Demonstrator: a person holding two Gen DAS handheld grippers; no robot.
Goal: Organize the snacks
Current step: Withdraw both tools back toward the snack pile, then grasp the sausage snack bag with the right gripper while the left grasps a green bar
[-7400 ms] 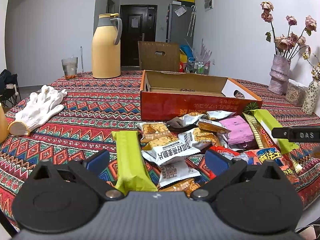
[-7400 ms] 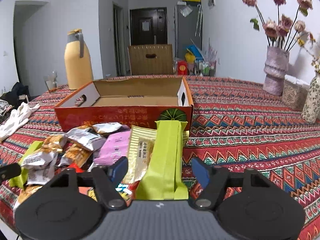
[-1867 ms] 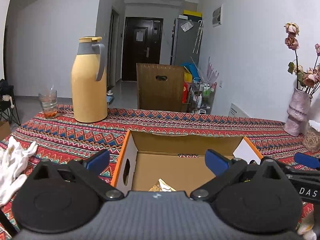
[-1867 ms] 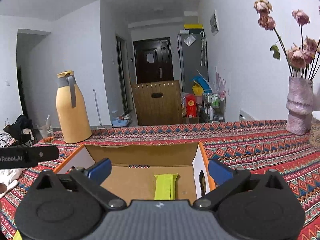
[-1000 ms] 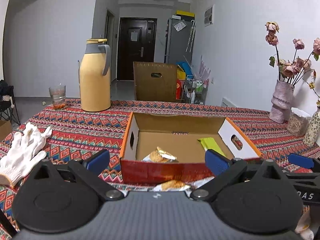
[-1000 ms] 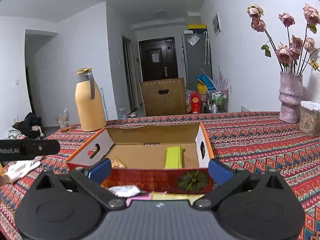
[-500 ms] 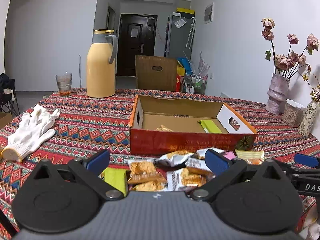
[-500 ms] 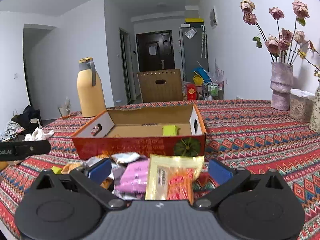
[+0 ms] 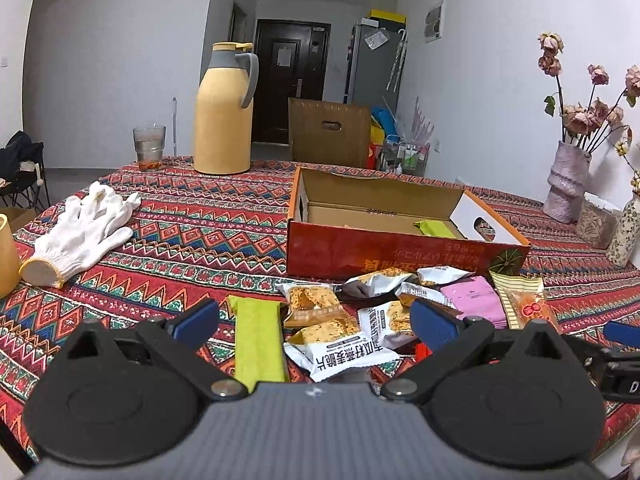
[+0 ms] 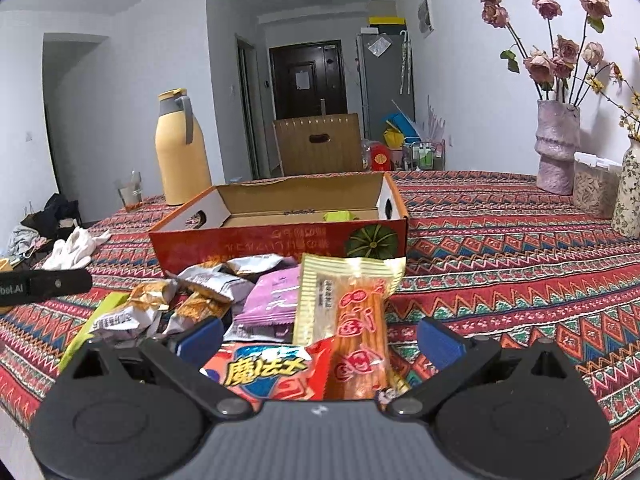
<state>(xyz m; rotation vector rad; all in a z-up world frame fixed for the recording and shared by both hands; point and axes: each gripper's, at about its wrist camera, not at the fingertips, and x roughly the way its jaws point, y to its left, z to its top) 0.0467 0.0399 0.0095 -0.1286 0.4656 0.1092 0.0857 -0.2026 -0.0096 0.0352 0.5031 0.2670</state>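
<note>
My left gripper (image 9: 314, 322): jaws spread wide, holding nothing — it hangs over the near end of the snack pile, with a green bar (image 9: 259, 348) lying flat between its fingers and the white oat-crisp packet (image 9: 340, 354).
My right gripper (image 10: 320, 340): also wide apart and empty, poised above a red bag (image 10: 276, 372) and a yellow-and-orange stick packet (image 10: 352, 320).
Snack pile: on the patterned tablecloth (image 9: 192, 232), just in front of the red cardboard box (image 9: 384, 248); a pink packet (image 10: 272, 300) lies beside the stick packet.
Box: open at the top, one green bar inside (image 9: 434, 229) against its right end (its far side hidden by the wall).
Only in the left view: the white gloves (image 9: 84, 232) laid out clearly, and a yellow cup edge (image 9: 6, 256) at far left; my right gripper's tip shows at the frame's right edge.
Only in the right view: the red bag — the left view shows just a sliver — and the whole bunch of dried roses (image 10: 560, 52).
Both views: the yellow thermos (image 9: 223, 108) and a glass (image 9: 149, 147) beyond the box.
</note>
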